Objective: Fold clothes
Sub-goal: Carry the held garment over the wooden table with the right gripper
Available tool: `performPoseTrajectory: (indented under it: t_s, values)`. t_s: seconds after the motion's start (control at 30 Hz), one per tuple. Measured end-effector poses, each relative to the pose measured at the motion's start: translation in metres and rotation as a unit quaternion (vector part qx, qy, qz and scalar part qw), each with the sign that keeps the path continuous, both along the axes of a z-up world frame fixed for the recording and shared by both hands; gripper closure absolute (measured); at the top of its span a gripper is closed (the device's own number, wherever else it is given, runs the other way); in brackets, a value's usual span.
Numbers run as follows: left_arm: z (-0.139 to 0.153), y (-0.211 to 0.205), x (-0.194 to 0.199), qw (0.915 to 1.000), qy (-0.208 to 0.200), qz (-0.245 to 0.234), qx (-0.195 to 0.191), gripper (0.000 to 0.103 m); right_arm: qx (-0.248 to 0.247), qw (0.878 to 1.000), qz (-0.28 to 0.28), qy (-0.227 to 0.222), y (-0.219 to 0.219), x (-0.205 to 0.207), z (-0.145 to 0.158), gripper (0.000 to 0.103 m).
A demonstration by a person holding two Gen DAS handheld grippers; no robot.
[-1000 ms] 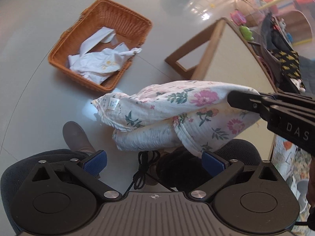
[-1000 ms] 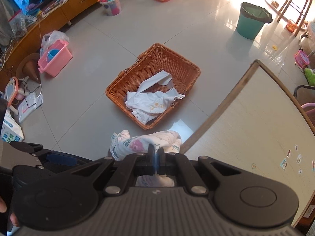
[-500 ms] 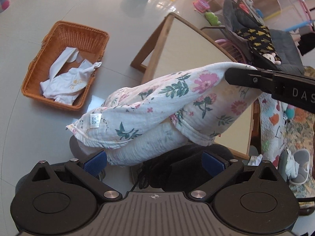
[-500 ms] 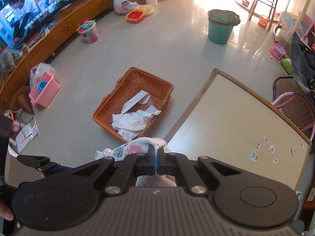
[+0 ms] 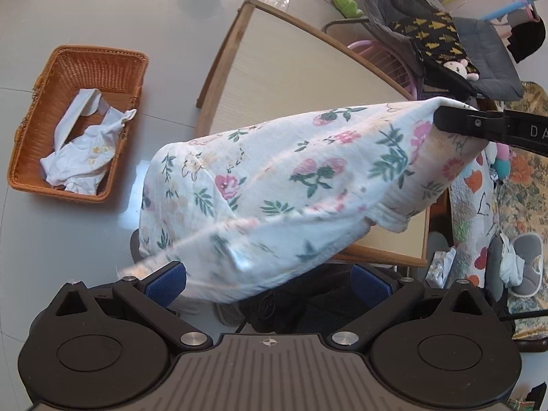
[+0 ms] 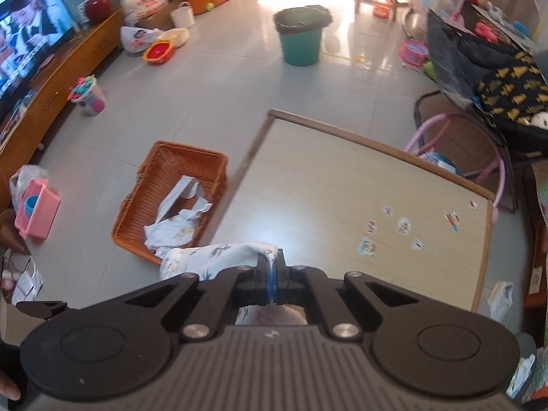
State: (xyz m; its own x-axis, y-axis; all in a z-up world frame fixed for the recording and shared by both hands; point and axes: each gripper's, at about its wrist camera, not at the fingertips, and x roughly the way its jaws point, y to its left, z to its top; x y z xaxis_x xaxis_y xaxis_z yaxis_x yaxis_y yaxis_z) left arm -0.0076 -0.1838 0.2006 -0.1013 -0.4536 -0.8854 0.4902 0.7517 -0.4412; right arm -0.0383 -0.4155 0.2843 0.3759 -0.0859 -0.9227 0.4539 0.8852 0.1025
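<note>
Aloft, a floral cloth (image 5: 274, 178) hung mid-frame over the table (image 5: 291, 78) edge | right gripper (image 6: 270, 267) clenched on its hem | left gripper (image 5: 267, 284) spread wide, empty | judged light, limp; best pinched at corners.

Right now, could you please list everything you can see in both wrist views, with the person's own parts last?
Floral garment: one, white with pink and green flowers, held in the air over the table's near edge.
Wicker basket: one, orange-brown, on the floor left of the table.
White clothes: a crumpled heap, in the basket.
Table: one, pale top with wooden rim, several small stickers near its right side.
Bin: one, green, on the floor beyond the table.
Television: one, switched on, far left.
Pink box: one, on the floor at left.
Left claw: open, below the garment's hanging edge.
Right claw: shut on a fold of the floral garment.
</note>
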Motion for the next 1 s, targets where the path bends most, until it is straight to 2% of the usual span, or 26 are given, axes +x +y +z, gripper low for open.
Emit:
performPoseTrajectory:
  t_s: [0.43, 0.73, 1.0]
  values:
    - [-0.033, -0.066, -0.005, 0.9987, 0.011, -0.037, 0.035, 0.001, -0.014, 0.993, -0.111, 0.027, -0.103, -0.04, -0.039, 0.101]
    - [-0.057, -0.099, -0.016, 0.997, 0.008, -0.043, 0.063, 0.0, -0.018, 0.989, -0.13, 0.06, -0.146, -0.049, -0.086, 0.101]
    - [-0.075, -0.106, -0.018, 0.9959, 0.007, -0.031, 0.085, 0.0, 0.01, 0.986, -0.124, 0.111, -0.152, -0.063, -0.146, 0.101]
